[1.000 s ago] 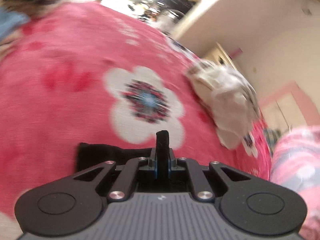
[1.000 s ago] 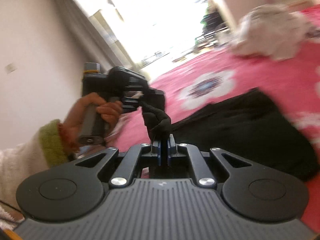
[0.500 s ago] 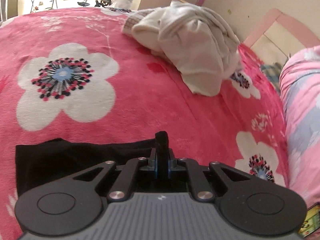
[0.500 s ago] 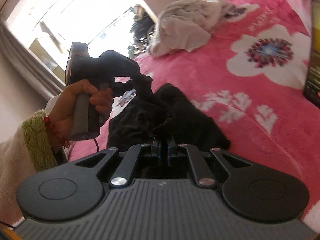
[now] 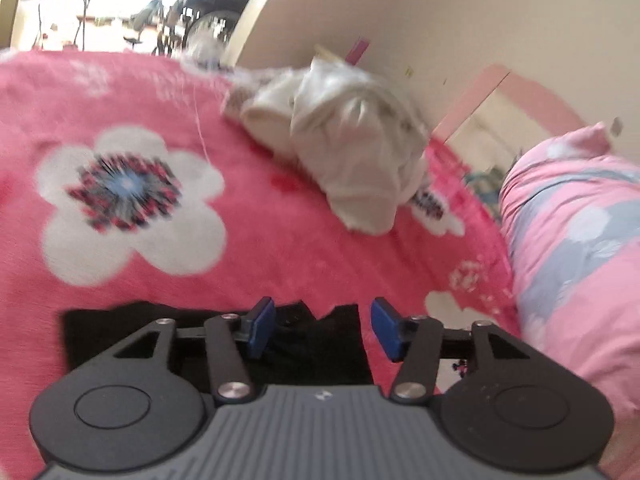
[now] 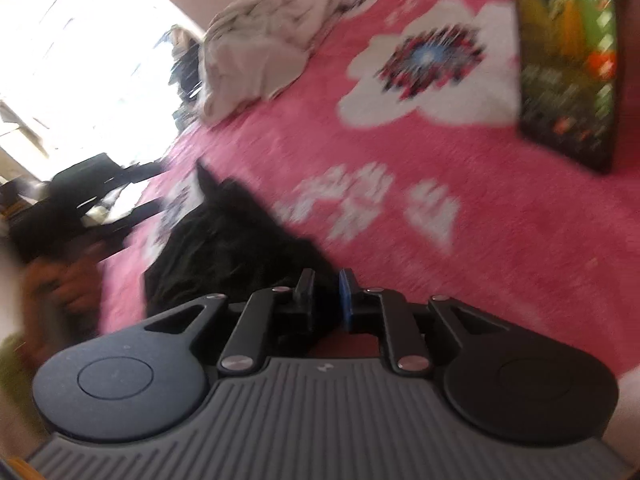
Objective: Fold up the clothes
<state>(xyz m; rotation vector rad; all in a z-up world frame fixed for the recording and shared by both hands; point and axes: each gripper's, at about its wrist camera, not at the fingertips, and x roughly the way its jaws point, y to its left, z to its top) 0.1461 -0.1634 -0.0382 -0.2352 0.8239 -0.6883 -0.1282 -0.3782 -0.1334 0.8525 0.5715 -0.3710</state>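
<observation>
A black garment [image 5: 320, 344] lies flat on the pink flowered blanket [image 5: 260, 264], right under my left gripper [image 5: 322, 328]. That gripper is open, its blue pads wide apart with nothing clamped between them. In the right wrist view the same black garment [image 6: 232, 240] lies bunched ahead and to the left. My right gripper [image 6: 326, 300] sits at its near edge with the fingers a narrow gap apart, and the cloth is dark behind the gap. A person's hand [image 6: 68, 280] holds the left gripper, blurred, at the far left.
A heap of white clothes [image 5: 352, 152] lies further up the bed near the wall, also seen as the white heap [image 6: 260, 52]. A pink and grey quilt [image 5: 572, 248] rises on the right. A colourful box [image 6: 568, 60] stands at the blanket's edge.
Both grippers were shut on the black garment and held it up. It now lies on the blanket, the left gripper has opened wide, and the right fingers have parted slightly.
</observation>
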